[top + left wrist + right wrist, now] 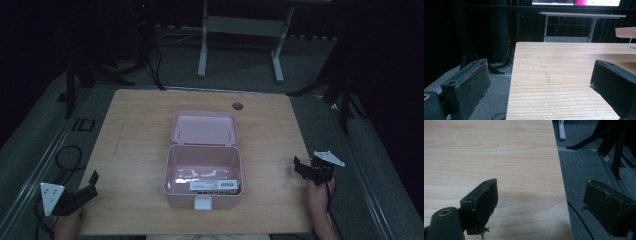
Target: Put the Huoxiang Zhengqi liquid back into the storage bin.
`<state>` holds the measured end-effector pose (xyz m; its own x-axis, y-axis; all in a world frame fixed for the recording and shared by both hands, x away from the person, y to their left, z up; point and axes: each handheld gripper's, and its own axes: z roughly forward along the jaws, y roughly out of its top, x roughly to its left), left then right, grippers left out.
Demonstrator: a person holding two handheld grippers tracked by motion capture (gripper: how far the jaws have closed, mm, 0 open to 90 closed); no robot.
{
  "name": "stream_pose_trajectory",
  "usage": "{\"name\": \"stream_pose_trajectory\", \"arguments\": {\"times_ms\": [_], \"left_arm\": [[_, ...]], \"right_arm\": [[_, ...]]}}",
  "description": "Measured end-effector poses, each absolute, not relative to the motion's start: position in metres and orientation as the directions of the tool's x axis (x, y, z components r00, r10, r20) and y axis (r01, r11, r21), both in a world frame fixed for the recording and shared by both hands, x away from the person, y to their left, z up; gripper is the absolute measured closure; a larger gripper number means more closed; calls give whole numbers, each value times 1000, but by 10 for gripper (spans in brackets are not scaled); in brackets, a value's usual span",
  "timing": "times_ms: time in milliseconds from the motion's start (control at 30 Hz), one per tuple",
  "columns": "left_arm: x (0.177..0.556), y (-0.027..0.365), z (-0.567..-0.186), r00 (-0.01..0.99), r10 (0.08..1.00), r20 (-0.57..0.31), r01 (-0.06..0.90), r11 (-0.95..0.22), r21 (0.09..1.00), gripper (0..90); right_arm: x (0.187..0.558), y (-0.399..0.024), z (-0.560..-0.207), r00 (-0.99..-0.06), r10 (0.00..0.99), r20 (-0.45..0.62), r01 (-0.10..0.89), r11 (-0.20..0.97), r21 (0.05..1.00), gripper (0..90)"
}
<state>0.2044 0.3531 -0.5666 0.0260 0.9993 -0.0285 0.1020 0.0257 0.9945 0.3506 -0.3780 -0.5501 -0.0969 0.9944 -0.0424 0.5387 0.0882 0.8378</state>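
Left gripper [75, 196]: black body, grey three-cornered plate on top, black cable trailing. Right gripper [314, 169]: same build. Jaws are flat black pads with scuffed, fraying edges and a screw hole each.

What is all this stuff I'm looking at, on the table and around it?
Box: one, pale pink, open, middle of the table, lid tipped back.
Flat pack: one, white with dark print, lying inside the box near its front wall.
Table: one, light wood, with a round hole near the far edge.
Frame stand: one, light grey, on the floor beyond the table.
Left gripper: one, black, open, at the table's near left edge.
Right gripper: one, black, open, at the right edge.
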Motion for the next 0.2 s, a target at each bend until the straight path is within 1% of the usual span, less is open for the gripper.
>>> {"name": "stream_pose_trajectory", "arguments": {"times_ms": [200], "left_arm": [[204,353,-567,25,999,-29,102,26,994,25]], "right_arm": [[351,-376,-551,-120,991,-50,539,107,836,123]]}}
